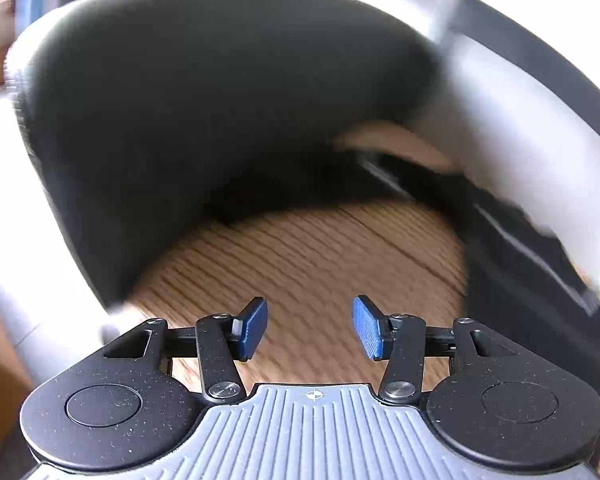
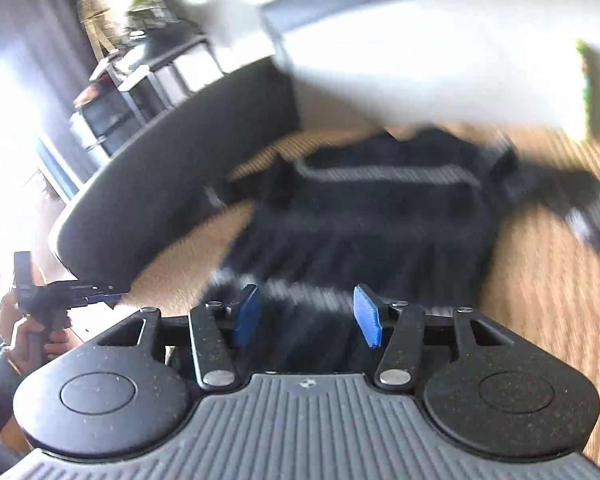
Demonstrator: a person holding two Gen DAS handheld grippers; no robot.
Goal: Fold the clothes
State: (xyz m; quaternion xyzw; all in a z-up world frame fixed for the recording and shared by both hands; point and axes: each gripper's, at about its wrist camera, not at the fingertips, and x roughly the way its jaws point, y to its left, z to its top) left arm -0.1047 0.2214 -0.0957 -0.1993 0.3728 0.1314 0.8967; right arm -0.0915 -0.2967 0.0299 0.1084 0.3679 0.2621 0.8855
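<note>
A dark garment (image 2: 364, 216) with a pale stripe across its chest lies spread flat on the wooden floor (image 2: 548, 280), blurred; the right gripper (image 2: 307, 316) and left gripper (image 1: 310, 328) gape apart, holding nothing.

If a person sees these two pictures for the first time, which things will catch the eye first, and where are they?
In the right wrist view, a dark garment with a pale stripe lies spread on the wooden floor, straight ahead of the open right gripper. In the left wrist view, a big dark curved chair back fills the upper half, above the open left gripper, which holds nothing. Both pictures are blurred.
</note>
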